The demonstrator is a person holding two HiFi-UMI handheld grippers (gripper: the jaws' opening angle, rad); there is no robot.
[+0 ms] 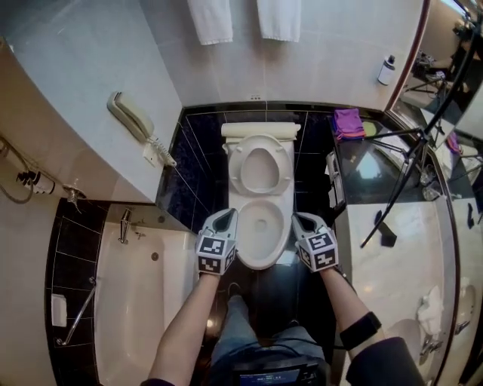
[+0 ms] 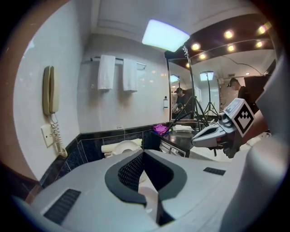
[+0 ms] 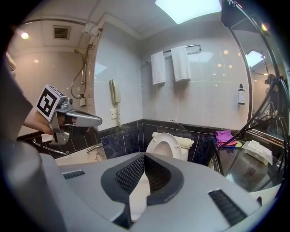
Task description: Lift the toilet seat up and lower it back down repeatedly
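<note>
Purple cloth (image 1: 348,121) lies on counter (image 1: 367,178) beside toilet (image 1: 256,252).

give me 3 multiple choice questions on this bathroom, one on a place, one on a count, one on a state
1. Where does the purple cloth lie?
A on the bathtub rim
B on the dark counter right of the toilet
C on the floor

2. How many white towels hang on the rail?
A one
B two
C four

3. How does the toilet seat stand?
A lowered flat
B raised upright
C taken off, lying in the bathtub

Answers: B, the head view shows it on the counter. B, two hang side by side. B, the ring stands up at the back.
</note>
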